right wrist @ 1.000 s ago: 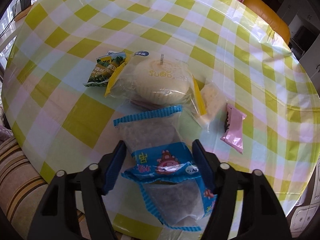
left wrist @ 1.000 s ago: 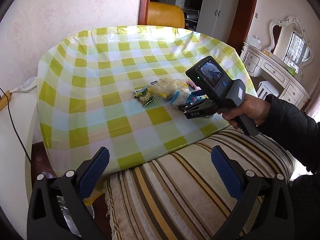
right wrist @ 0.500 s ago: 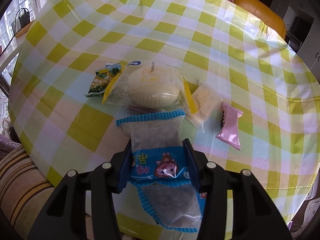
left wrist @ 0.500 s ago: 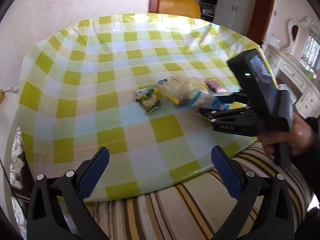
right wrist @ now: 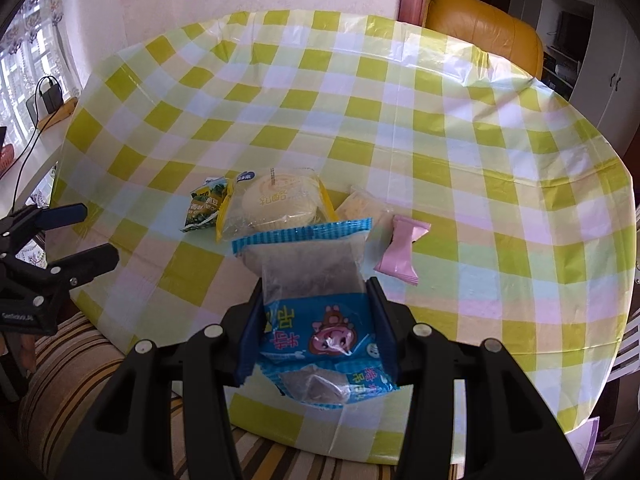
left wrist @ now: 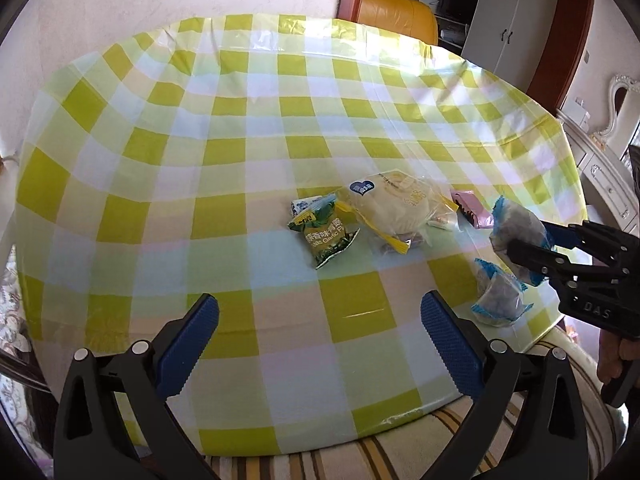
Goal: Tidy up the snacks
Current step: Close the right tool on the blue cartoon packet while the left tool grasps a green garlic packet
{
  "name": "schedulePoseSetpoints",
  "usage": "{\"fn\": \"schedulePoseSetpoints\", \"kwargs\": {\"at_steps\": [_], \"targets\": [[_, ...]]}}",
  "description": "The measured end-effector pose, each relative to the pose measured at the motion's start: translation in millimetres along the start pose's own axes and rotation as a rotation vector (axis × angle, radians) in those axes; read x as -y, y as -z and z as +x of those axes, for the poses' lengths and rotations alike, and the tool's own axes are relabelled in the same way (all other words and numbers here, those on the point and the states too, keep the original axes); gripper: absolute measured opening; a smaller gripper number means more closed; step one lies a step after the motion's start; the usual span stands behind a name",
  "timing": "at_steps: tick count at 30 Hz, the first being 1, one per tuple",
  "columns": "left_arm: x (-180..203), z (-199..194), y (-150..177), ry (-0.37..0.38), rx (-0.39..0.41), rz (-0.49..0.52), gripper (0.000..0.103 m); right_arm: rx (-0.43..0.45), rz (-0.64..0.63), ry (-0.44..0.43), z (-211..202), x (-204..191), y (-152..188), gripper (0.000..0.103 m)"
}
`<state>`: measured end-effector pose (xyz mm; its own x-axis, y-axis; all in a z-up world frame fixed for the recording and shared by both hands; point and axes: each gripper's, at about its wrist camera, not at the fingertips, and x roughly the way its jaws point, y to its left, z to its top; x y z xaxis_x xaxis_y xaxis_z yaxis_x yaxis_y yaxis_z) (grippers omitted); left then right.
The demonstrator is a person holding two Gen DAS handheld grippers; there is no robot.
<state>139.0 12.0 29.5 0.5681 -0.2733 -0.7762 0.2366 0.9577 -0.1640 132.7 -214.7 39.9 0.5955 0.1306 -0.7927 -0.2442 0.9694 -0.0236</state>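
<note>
My right gripper (right wrist: 316,292) is shut on a blue-and-clear snack packet (right wrist: 316,268) and holds it above the table's near edge. The packet's lower part (left wrist: 498,300) hangs below the jaws. In the left wrist view the same gripper (left wrist: 524,240) comes in from the right. On the checked cloth lie a green pea packet (left wrist: 326,234), a wrapped pale bun (left wrist: 394,204), a small clear packet (right wrist: 362,206) and a pink packet (right wrist: 402,248). My left gripper (left wrist: 320,308) is open with nothing between its fingers, over the near edge in front of the green packet.
The round table (left wrist: 240,120) wears a yellow-green checked plastic cloth. A striped cushion (left wrist: 400,452) sits right under its near edge. An orange chair (left wrist: 396,12) stands behind the table, with a white dresser (left wrist: 608,176) at the right.
The right gripper's jaws have shut on the blue packet and raised it off the cloth. The left gripper has moved in over the table's near edge and sunk lower.
</note>
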Motion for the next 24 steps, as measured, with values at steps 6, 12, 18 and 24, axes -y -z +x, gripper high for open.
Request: {"fn": "schedulePoseSetpoints", "kwargs": {"at_steps": [6, 12, 18, 24], "targets": [[-7.9, 31.7, -11.8, 0.06, -0.05, -0.087, 0.092, 0.033, 0.056, 0.001, -21.5, 23.7, 10.9, 0.048], [-10.5, 74.6, -27.1, 0.001, -0.121, -0.121, 0.071, 0.049, 0.099, 0.033, -40.7, 48.4, 29.0, 0.048], [-6.6, 104.0, -45.0, -0.013, -0.155, -0.15, 0.068, 0.046, 0.145, 0.091, -57.4, 73.8, 53.5, 0.048], [3.8, 115.5, -53.1, -0.1, -0.168, -0.101, 0.06, 0.028, 0.2, 0.139, -65.8, 96.8, 77.9, 0.048]]}}
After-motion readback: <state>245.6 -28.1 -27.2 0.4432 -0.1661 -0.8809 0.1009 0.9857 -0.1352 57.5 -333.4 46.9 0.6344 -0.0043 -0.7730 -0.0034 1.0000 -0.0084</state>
